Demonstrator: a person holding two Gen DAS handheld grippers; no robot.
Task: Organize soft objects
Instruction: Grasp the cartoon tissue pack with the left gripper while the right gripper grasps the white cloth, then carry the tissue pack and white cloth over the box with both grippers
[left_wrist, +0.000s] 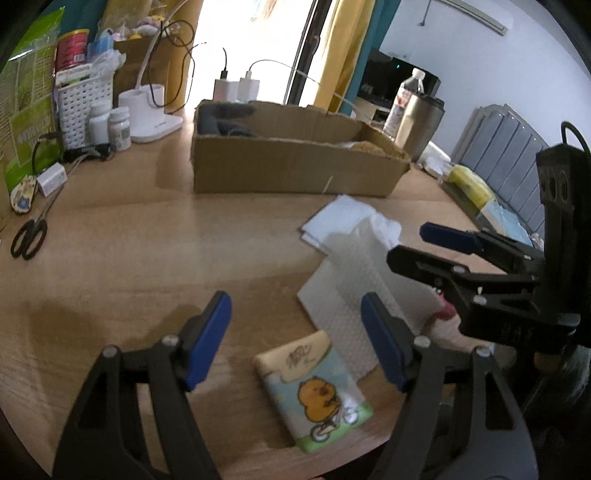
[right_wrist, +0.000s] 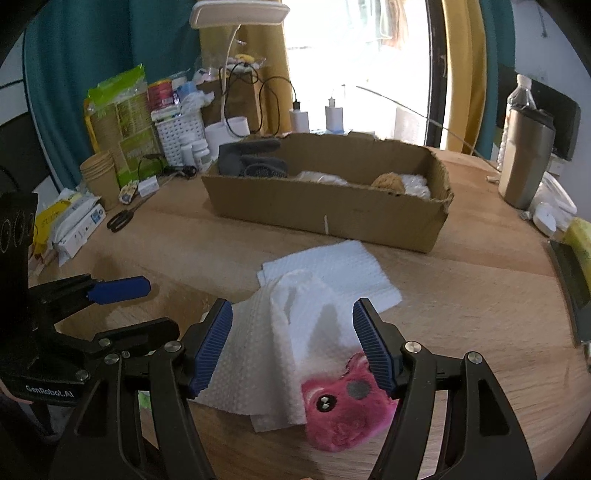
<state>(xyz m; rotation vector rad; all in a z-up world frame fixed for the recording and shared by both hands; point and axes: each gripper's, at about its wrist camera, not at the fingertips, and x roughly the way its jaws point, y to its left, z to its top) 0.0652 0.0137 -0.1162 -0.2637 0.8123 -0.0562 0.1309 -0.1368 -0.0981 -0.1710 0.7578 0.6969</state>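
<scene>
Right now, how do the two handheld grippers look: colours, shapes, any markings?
Both are matte black, angular linkage frames with silver pivot bolts. The left gripper and right gripper carry blue ribbed pads on their fingers. White lettering "GenRobot.AI" marks the left one's body. No sleeves visible.

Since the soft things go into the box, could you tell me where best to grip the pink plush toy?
Grip the pink plush toy across its exposed lower body, coming from above with the right gripper, whose open jaws already straddle it. A paper towel drapes over its far end, so avoid pinching there.
</scene>
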